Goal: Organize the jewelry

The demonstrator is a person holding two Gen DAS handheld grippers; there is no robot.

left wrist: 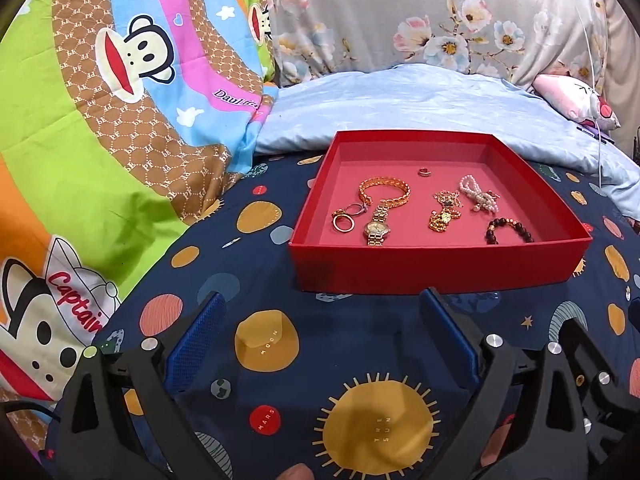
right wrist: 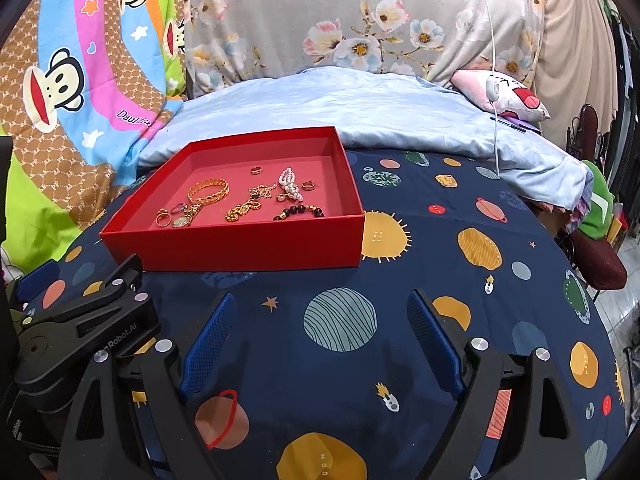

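A red box (left wrist: 436,265) stands on a navy planet-print sheet (left wrist: 264,240); it also shows in the right wrist view (right wrist: 240,246). In it lie a gold chain bracelet (left wrist: 385,189), a gold watch (left wrist: 377,229), gold rings (left wrist: 343,222), a gold charm necklace (left wrist: 442,216), a pearl piece (left wrist: 478,196), a dark bead bracelet (left wrist: 508,230) and a small ring (left wrist: 423,172). My left gripper (left wrist: 322,312) is open and empty just in front of the box. My right gripper (right wrist: 320,312) is open and empty, in front of the box and to its right.
A cartoon monkey blanket (left wrist: 120,100) lies to the left. A light blue quilt (left wrist: 420,100) and floral pillows (left wrist: 420,12) lie behind the box. A pink plush (right wrist: 504,94) and white cable (right wrist: 494,60) are at the back right. The bed edge (right wrist: 592,288) drops off right.
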